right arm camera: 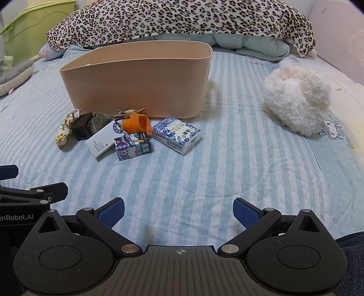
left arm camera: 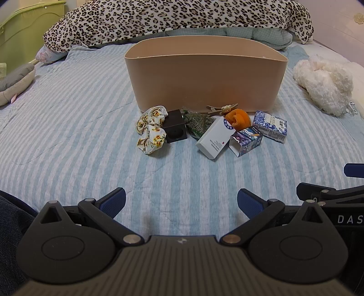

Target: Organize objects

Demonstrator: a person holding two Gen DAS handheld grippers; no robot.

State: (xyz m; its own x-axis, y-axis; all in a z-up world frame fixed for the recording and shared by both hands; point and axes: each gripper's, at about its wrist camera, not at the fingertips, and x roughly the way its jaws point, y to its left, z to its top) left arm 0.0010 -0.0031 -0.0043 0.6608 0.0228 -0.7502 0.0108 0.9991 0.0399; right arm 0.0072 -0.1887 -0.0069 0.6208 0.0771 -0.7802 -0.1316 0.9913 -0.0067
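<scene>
A beige bin [left arm camera: 204, 77] [right arm camera: 136, 79] stands on the striped bedspread. Small objects lie in front of it: a floral scrunchie [left arm camera: 151, 131] [right arm camera: 66, 128], a dark cube [left arm camera: 175, 128] [right arm camera: 81, 128], a green packet [left arm camera: 198, 123] [right arm camera: 99, 123], a white box [left arm camera: 212, 139] [right arm camera: 102, 141], an orange cloth [left arm camera: 238, 118] [right arm camera: 137, 124], a cartoon box [left arm camera: 245, 141] [right arm camera: 133, 148], a blue-patterned box [left arm camera: 270, 126] [right arm camera: 176, 134] and a hair clip [left arm camera: 223, 109] [right arm camera: 130, 112]. My left gripper [left arm camera: 181, 202] and right gripper [right arm camera: 178, 211] are open and empty, well short of the objects.
A leopard-print blanket [left arm camera: 177, 18] is heaped behind the bin. A white fluffy toy [left arm camera: 325, 84] [right arm camera: 298, 98] lies to the right. A grey cushion [left arm camera: 16, 82] sits at the left edge. Green furniture [left arm camera: 20, 27] stands at the back left.
</scene>
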